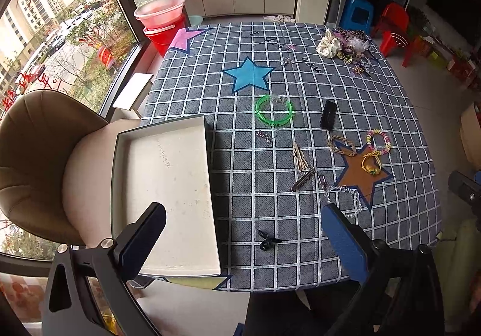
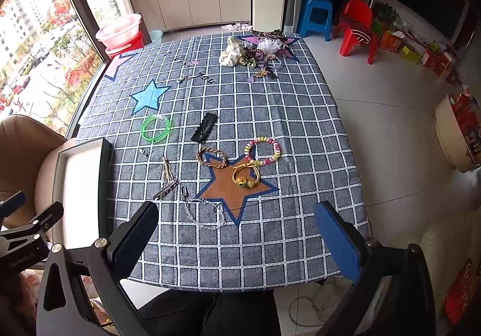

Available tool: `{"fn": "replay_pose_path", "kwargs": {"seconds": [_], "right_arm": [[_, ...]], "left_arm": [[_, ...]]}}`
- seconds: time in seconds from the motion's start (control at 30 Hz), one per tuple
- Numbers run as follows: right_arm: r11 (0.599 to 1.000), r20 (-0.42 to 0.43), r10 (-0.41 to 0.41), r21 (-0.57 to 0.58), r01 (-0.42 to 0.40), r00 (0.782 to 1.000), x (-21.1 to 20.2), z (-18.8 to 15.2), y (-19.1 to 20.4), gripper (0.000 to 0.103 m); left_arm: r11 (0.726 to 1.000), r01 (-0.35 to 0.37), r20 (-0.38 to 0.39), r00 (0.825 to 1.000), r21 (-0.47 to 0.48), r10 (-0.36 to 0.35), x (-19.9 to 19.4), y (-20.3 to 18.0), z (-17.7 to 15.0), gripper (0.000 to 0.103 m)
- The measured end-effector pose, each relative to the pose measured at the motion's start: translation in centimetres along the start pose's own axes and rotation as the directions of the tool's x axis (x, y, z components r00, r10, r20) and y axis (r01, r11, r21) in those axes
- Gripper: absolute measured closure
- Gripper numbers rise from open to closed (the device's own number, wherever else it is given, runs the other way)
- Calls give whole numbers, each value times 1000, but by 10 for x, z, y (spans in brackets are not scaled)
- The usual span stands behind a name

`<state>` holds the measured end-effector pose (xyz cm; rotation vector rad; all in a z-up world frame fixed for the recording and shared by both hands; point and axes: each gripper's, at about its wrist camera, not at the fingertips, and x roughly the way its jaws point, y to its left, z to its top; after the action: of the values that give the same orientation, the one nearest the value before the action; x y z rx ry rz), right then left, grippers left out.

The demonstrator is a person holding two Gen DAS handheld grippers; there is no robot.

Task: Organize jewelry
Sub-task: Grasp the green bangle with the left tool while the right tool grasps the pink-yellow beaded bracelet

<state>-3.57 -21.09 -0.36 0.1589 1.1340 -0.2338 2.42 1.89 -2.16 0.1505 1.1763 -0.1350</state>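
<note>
Jewelry lies scattered on a checked tablecloth [image 1: 270,191]: a green bangle [image 1: 274,111] [image 2: 156,127], a black hair clip [image 1: 328,114] [image 2: 205,126], a braided bracelet [image 2: 211,157], a pastel bead bracelet [image 2: 263,152], a yellow cord charm [image 2: 245,177], a clear bead chain [image 2: 204,212], metal clips [image 2: 166,182] and a small black clip [image 1: 268,240]. An empty white tray [image 1: 168,185] [image 2: 81,191] sits at the table's left edge. My left gripper [image 1: 243,215] hovers open above the near table edge. My right gripper [image 2: 237,212] is open too, holding nothing.
A heap of scrunchies and hair ties [image 1: 345,46] [image 2: 255,50] lies at the far right corner. A beige chair [image 1: 39,161] stands left of the table, red buckets [image 1: 162,23] by the window, and blue and red stools [image 2: 336,20] on the floor beyond.
</note>
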Motion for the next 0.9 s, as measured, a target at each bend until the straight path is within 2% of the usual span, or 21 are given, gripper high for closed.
{"fn": "replay_pose_path", "kwargs": {"seconds": [0.13,0.23,0.43,0.67,0.7,0.73,0.9], "right_arm": [[1000,-58,-6,28,8,998,27,2,-13,0],[998,-110,-1,58,8,994,55,5,-26,0],[997,-179,-19,75,33,984,113,24,-48,0],[992,-253,-35,105,63,967,180,51,-76,0],[992,-263,-37,106,67,964,189,54,-80,0],[992,-271,-38,105,69,962,197,57,-84,0],[993,-303,-50,87,79,952,231,69,-99,0]], "left_arm": [[1000,24,-54,998,-7,-25,31,-7,15,0],[999,13,-77,997,-38,-16,59,-10,32,0],[997,8,-95,995,-76,-16,114,-16,72,0],[995,-28,-95,995,-93,20,170,-9,115,0],[995,-35,-100,995,-95,26,178,-5,120,6],[995,-34,-110,994,-94,24,186,-2,124,7],[994,-46,-144,989,-95,32,226,4,139,8]]}}
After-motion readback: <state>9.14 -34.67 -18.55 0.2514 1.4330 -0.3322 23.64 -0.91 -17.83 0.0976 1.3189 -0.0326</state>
